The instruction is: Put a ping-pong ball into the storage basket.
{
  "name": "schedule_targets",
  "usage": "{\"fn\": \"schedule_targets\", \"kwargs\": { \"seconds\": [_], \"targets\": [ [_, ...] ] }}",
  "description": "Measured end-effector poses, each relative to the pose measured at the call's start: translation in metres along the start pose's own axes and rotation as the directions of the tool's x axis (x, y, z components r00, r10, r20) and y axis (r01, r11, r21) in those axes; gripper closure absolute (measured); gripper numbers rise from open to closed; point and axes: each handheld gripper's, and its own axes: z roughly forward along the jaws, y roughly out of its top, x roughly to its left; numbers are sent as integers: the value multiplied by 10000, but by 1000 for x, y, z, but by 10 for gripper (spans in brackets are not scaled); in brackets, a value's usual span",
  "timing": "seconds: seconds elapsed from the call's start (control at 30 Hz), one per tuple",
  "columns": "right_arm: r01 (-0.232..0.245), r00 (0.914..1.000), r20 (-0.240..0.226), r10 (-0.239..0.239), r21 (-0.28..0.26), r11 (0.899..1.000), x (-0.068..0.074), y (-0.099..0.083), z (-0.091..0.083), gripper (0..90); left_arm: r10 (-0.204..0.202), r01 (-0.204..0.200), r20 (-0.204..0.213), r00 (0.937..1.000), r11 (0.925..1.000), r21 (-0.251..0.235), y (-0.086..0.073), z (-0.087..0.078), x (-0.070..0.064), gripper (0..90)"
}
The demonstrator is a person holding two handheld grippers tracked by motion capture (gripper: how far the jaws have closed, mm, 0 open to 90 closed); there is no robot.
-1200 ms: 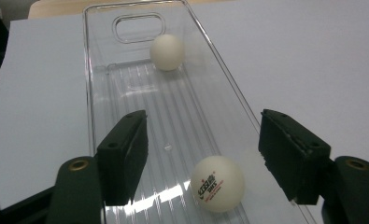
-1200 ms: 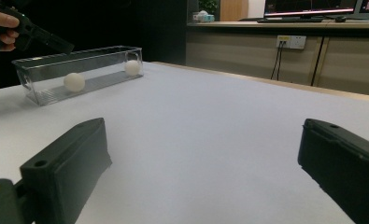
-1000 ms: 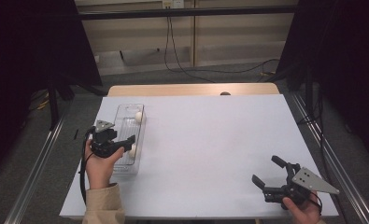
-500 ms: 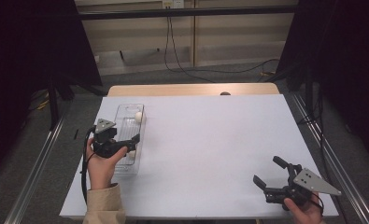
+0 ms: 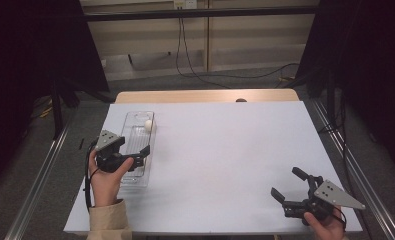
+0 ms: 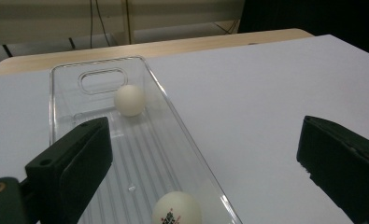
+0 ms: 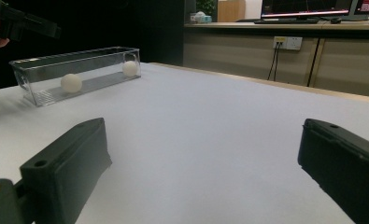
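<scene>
left claw (image 6: pixel 196 154) wide | near ball (image 6: pixel 176 209) just below, in tray (image 6: pixel 182 126)

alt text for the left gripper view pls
A clear plastic tray lies lengthwise on a white table and holds two white balls: one near the far end, one with a printed logo at the near end. The open left gripper hovers above, its black jaws spread wide at either side.

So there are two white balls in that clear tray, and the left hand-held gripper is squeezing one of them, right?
Not quite. The two white balls, one at the far end and one nearer, do lie in the clear tray, but the left hand-held gripper holds neither: the left gripper view shows its jaws wide open above the tray.
</scene>
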Motion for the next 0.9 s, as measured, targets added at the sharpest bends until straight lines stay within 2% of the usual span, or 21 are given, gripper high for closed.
{"fn": "schedule_targets", "kwargs": {
  "seconds": [0.33, 0.63, 0.9],
  "targets": [
    [24, 10000, 35, -24, -14, 10000, 1, 0, -2, 15, -84, 98, 234, 9997, 9980, -621, -8, -11, 1, 35],
    [58, 10000, 58, -58, -30, 10000, 0, 0, -3, 15, -77, 101, 280, 9996, 9962, -860, -18, -18, 3, 35],
    [76, 9999, 81, -76, -51, 10000, 0, 1, -4, 15, 12, -10, 18, 10000, 9947, -1030, -27, -25, 6, 35]
  ]
}}
